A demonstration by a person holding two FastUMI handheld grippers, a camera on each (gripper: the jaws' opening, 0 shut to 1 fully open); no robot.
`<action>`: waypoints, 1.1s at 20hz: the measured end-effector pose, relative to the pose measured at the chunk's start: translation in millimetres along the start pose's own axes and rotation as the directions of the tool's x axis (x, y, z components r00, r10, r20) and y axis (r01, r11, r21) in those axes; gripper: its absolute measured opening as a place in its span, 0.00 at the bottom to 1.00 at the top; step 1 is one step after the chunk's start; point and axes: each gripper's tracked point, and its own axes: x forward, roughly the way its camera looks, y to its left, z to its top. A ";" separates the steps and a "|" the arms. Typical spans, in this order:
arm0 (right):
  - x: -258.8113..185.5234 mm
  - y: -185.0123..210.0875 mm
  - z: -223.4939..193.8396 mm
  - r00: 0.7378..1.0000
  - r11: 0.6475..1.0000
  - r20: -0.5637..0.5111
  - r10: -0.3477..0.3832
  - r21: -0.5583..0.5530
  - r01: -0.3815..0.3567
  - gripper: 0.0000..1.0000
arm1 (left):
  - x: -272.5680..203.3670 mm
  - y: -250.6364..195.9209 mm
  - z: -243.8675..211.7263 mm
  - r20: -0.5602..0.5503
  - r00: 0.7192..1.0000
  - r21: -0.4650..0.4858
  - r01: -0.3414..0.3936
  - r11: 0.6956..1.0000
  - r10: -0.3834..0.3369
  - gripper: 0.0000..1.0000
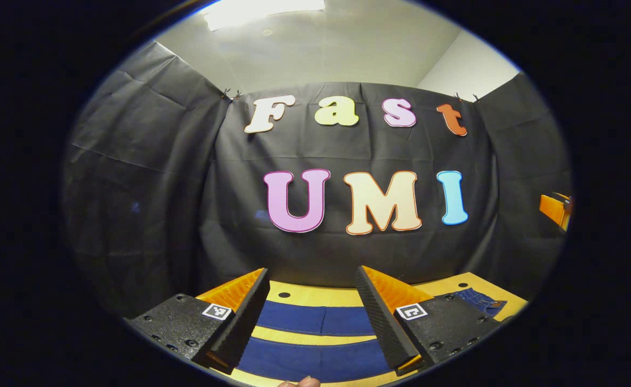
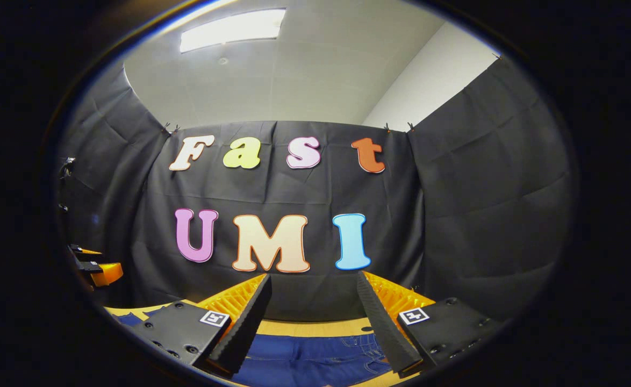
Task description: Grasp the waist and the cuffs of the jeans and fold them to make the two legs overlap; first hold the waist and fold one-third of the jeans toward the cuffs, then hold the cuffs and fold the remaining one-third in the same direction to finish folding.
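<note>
Hovering above the surface, the left gripper has its jaws spread wide with nothing between them. Its fingers frame two bands of dark blue denim, the legs of the jeans, which lie flat and run side by side across the left gripper view, with a strip of the yellow surface showing between them. Farther along, near the right edge of that view, a rumpled part of the jeans with stitching lies on the same surface. A fingertip shows at the very bottom edge. An orange part of the right gripper shows at the far right edge of this view, well apart.

The right gripper is likewise held over the surface with its jaws wide apart and gripping nothing. Between and just beyond its fingers lies the upper part of the jeans, where pocket seams and stitching are visible on the dark blue cloth. A little more blue cloth shows at the lower left of the right gripper view, beside the gripper body. At the left edge of this view an orange and black part of the left gripper shows, well apart.

Behind everything hangs the black booth wall, and above it a white ceiling with a lit panel.
</note>
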 end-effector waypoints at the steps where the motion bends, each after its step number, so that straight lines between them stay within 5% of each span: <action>1: 1.1 -2.6 -1.6 1.000 1.000 -0.004 0.004 -0.006 -0.004 0.96 | 0.4 -3.5 -2.6 -0.002 1.000 0.007 0.003 1.000 -0.003 0.93; 10: 17.0 -29.9 -28.5 0.992 0.992 -0.029 0.123 -0.010 -0.124 1.00 | -27.9 -14.1 -63.3 -0.132 0.991 0.243 0.062 0.968 -0.030 1.00; 12: 21.4 -38.8 -34.3 0.992 0.992 -0.039 0.124 -0.007 -0.124 0.99 | -36.3 -7.8 -90.1 -0.209 0.978 0.297 0.091 0.951 -0.028 0.95; 17: 37.2 -36.7 -52.4 0.991 0.992 -0.052 0.123 -0.010 -0.124 0.98 | -51.3 19.9 -163.4 -0.400 0.915 0.467 0.246 0.849 -0.045 0.95; 22: 44.9 -30.1 -71.7 0.991 0.993 -0.085 0.105 -0.034 -0.109 0.98 | -67.2 54.5 -235.3 -0.598 0.800 0.563 0.454 0.690 -0.037 0.95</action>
